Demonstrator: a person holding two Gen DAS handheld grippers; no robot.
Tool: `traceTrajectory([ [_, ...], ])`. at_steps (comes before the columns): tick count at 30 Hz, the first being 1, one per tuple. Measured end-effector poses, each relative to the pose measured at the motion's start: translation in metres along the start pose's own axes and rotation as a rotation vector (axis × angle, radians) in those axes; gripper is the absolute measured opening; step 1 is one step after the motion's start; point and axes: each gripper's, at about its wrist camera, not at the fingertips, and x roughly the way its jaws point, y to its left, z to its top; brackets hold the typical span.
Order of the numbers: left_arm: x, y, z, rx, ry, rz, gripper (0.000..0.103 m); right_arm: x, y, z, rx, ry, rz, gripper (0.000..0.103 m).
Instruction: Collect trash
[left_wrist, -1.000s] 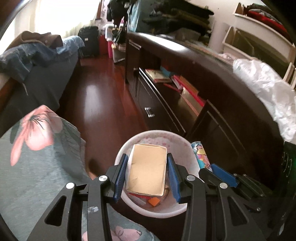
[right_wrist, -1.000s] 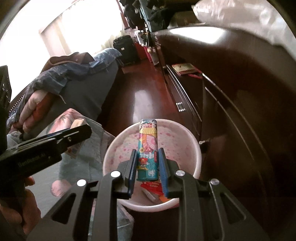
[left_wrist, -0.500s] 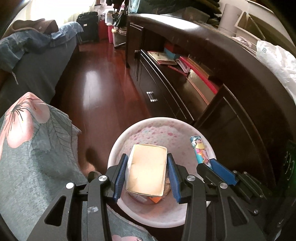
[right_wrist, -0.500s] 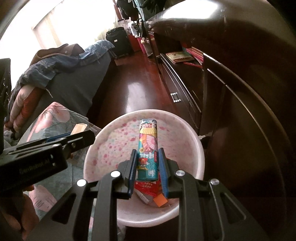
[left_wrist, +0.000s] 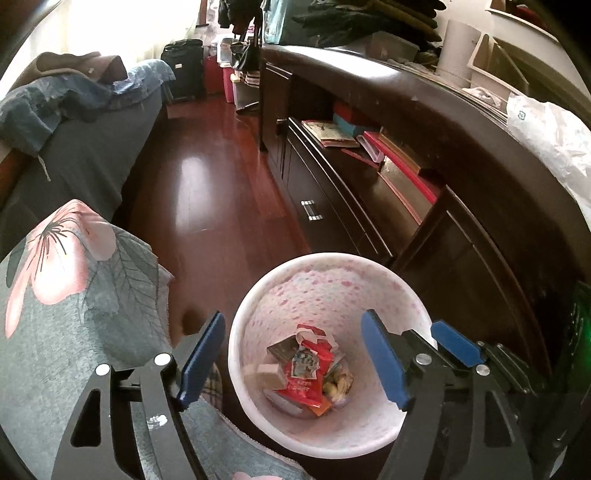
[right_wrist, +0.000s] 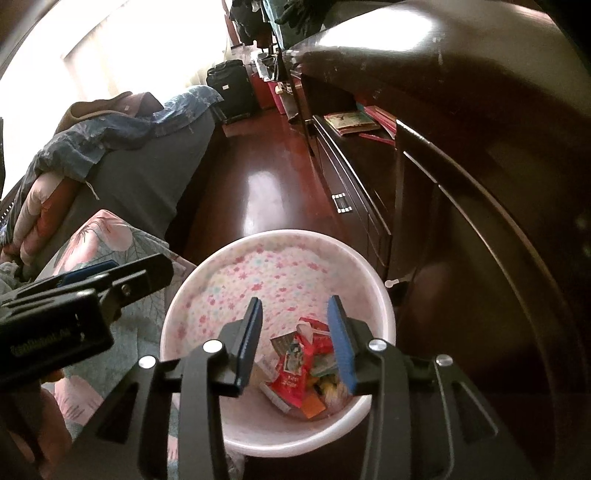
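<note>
Left gripper (left_wrist: 291, 360): we hold its fingers spread wide and empty above the bin (left_wrist: 373, 264).
Trash (left_wrist: 308, 369): we see wrappers lying at the bin's bottom.
Right gripper (right_wrist: 295, 343): fingers apart, empty; lowering could catch the rim and tip the bin.

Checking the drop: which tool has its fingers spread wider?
The left tool: its fingers straddle nearly the whole bin. The right tool is open more narrowly.

We make out one faint, blurred line of lettering on the black body of the left gripper (right_wrist: 55, 332), too smeared to read; nothing else is legible.
</note>
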Motion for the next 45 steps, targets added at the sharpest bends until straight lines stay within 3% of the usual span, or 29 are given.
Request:
traceTrajectory([
  [4, -0.01, 0.003, -0.002, -0.015, -0.006, 0.0, 0.078, -0.009, 0.003, -0.002, -0.002, 0.0, -0.002, 0.046],
  [7, -0.026, 0.007, -0.003, -0.029, -0.027, -0.003, 0.08, -0.025, 0.007, -0.002, -0.017, -0.022, -0.005, 0.058],
  [9, -0.039, 0.011, -0.006, -0.039, -0.049, 0.004, 0.083, -0.039, 0.014, -0.003, -0.031, -0.047, -0.013, 0.067],
  [12, -0.067, 0.021, -0.011, -0.066, -0.086, 0.005, 0.086, -0.062, 0.029, -0.004, -0.059, -0.093, -0.013, 0.092],
  [15, -0.095, 0.033, -0.018, -0.087, -0.121, 0.021, 0.09, -0.086, 0.052, -0.007, -0.103, -0.132, 0.003, 0.097],
  [22, -0.195, 0.081, -0.057, -0.165, -0.295, 0.172, 0.099, -0.131, 0.113, -0.022, -0.194, -0.172, 0.071, 0.099],
  [27, -0.266, 0.121, -0.095, -0.255, -0.406, 0.303, 0.099, -0.166, 0.172, -0.041, -0.288, -0.202, 0.157, 0.099],
  [36, -0.374, 0.154, -0.171, -0.355, -0.521, 0.492, 0.099, -0.263, 0.262, -0.089, -0.455, -0.311, 0.304, 0.099],
  [45, -0.464, 0.159, -0.225, -0.415, -0.602, 0.614, 0.099, -0.344, 0.307, -0.11, -0.532, -0.46, 0.292, 0.1],
])
